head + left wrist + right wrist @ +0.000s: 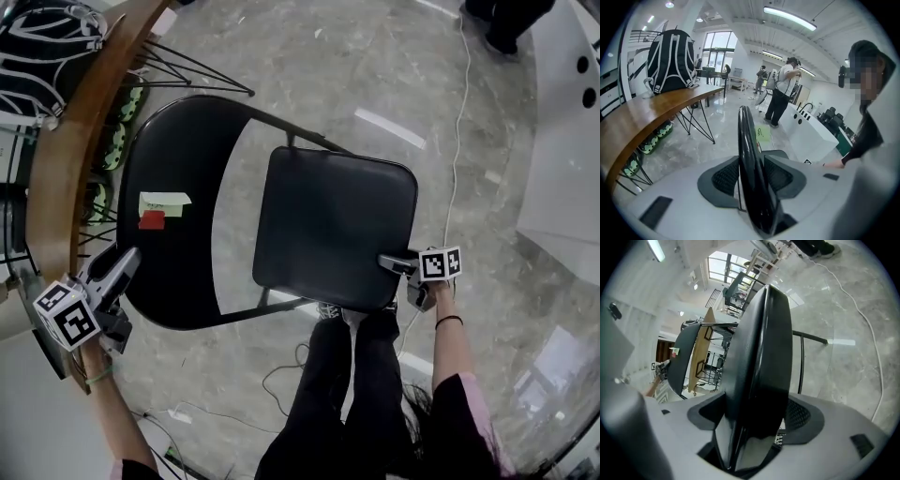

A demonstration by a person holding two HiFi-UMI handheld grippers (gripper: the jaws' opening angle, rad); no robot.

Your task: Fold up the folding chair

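Note:
The black folding chair stands unfolded below me, its backrest point(173, 202) at the left and its seat point(333, 225) at the right. My left gripper point(127, 267) is shut on the backrest's lower left rim, and the left gripper view shows that rim point(749, 154) edge-on between the pads. My right gripper point(389, 264) sits at the seat's right edge. In the right gripper view the thick seat point(761, 357) stands between the widely spread jaws and fills most of the gap, with no clear squeeze.
A curved wooden table point(66, 159) with a backpack point(37, 47) runs along the left, close behind the backrest. A white cable point(457, 141) trails over the marble floor. A white counter point(562, 141) stands at the right. Green and red notes point(161, 208) stick to the backrest.

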